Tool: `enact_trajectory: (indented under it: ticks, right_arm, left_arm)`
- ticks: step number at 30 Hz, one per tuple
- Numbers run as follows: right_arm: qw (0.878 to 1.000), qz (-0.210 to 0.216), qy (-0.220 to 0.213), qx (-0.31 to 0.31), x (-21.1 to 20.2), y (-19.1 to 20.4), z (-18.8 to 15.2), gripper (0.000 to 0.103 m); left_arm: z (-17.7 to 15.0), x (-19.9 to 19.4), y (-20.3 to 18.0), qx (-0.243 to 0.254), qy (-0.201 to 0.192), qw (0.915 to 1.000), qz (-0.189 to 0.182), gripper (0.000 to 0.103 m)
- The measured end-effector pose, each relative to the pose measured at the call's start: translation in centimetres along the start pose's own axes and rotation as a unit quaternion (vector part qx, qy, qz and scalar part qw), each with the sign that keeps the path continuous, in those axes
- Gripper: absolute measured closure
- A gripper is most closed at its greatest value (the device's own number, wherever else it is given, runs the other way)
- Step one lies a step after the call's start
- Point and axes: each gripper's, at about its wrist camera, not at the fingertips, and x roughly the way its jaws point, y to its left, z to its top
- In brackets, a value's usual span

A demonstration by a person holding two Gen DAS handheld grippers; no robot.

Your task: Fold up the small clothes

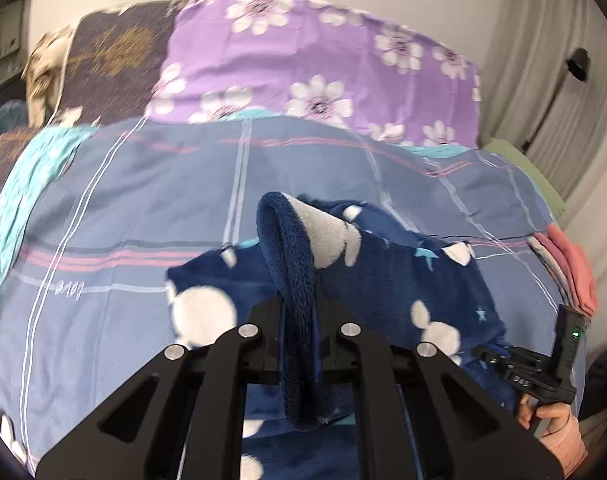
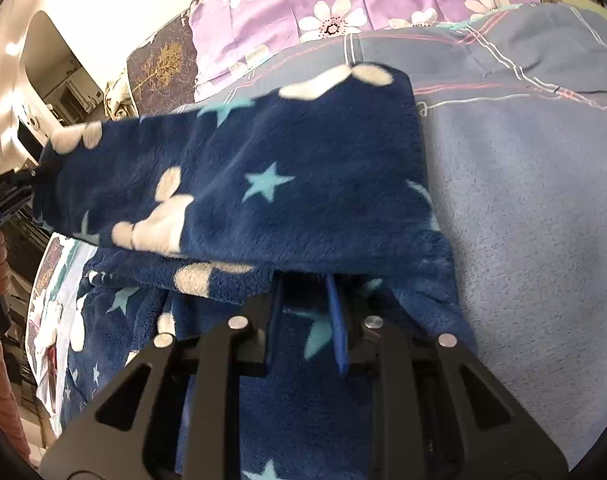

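Observation:
A navy fleece garment [image 1: 383, 264] with white shapes and turquoise stars lies partly lifted over the bed. My left gripper [image 1: 299, 304] is shut on a thick rolled edge of it, which stands up between the fingers. In the right wrist view the left gripper [image 2: 11, 192] holds one end of the garment [image 2: 263, 184], stretching a layer in the air. My right gripper [image 2: 305, 292] reaches under that raised layer at the other end. Fleece covers its tips and a narrow gap shows between its fingers [image 2: 337, 320]. A hand [image 1: 551, 416] holds the right gripper [image 1: 535, 368].
The bed carries a blue-grey plaid sheet [image 1: 143, 200], a purple floral cover [image 1: 303, 52] and a dark pillow with a gold tree [image 1: 119, 52]. Pink folded clothes [image 1: 571, 268] sit at the bed's right edge, below a pale curtain [image 1: 543, 80].

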Motion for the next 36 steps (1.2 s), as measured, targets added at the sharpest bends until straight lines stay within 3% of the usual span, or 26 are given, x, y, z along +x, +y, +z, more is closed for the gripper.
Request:
enact_trajectory:
  ticks: [7,11,16,18,21,22,24,26,28,29,30,31,36]
  right_arm:
    - [1.000,-0.018,0.000,-0.017,0.4,0.5,-0.2,0.081]
    - [0.999,-0.023,0.004,-0.026,0.4,0.7,-0.4,0.080]
    - [0.999,-0.034,0.021,-0.037,-0.4,1.5,-0.8,0.078]
    - [0.999,-0.008,0.025,-0.034,-1.8,1.9,-0.7,0.077]
    - [0.999,0.012,-0.011,-0.051,-4.6,3.0,-0.1,0.077]
    - [0.998,0.009,-0.028,-0.059,-5.4,3.4,0.3,0.076]
    - [0.996,0.000,-0.058,-0.069,-6.2,3.9,1.2,0.060]
    - [0.995,-0.014,-0.069,-0.071,-5.3,3.6,1.9,0.054]
    - [0.994,-0.058,-0.037,-0.084,-2.4,3.0,2.1,0.052]
    - [0.993,-0.090,0.000,-0.079,-0.2,2.0,1.8,0.054]
    - [0.994,-0.080,0.015,-0.069,1.5,1.1,1.0,0.054]
    - [0.994,-0.078,-0.007,-0.077,1.2,1.1,0.6,0.054]
    - [0.986,-0.113,0.007,-0.124,1.0,2.6,0.0,0.051]
  left_arm:
    - [-3.2,4.0,3.2,-0.011,0.062,0.9960,0.063,0.087]
    - [-4.5,4.3,3.2,0.004,0.053,0.9927,0.108,0.084]
    - [-5.0,3.6,1.2,0.021,0.031,0.9975,0.060,0.077]
    - [-5.6,4.6,0.2,0.033,0.038,0.9973,0.052,0.068]
    - [-7.5,7.7,-0.5,0.041,0.074,0.9949,0.056,0.066]
    - [-8.4,8.2,-0.7,0.048,0.061,0.9949,0.064,0.065]
    - [-9.8,8.2,-1.9,0.083,0.020,0.9923,0.089,0.064]
    - [-10.1,8.0,-2.3,0.095,0.016,0.9902,0.101,0.064]
    - [-9.9,8.0,-1.8,0.085,0.018,0.9920,0.091,0.063]
    - [-9.8,7.8,-1.6,0.080,0.018,0.9930,0.085,0.063]
    - [-9.8,7.7,-1.3,0.074,0.016,0.9941,0.078,0.062]
    - [-9.8,7.6,-1.2,0.072,0.014,0.9945,0.075,0.062]
    - [-9.6,7.5,-1.3,0.073,0.013,0.9942,0.078,0.061]
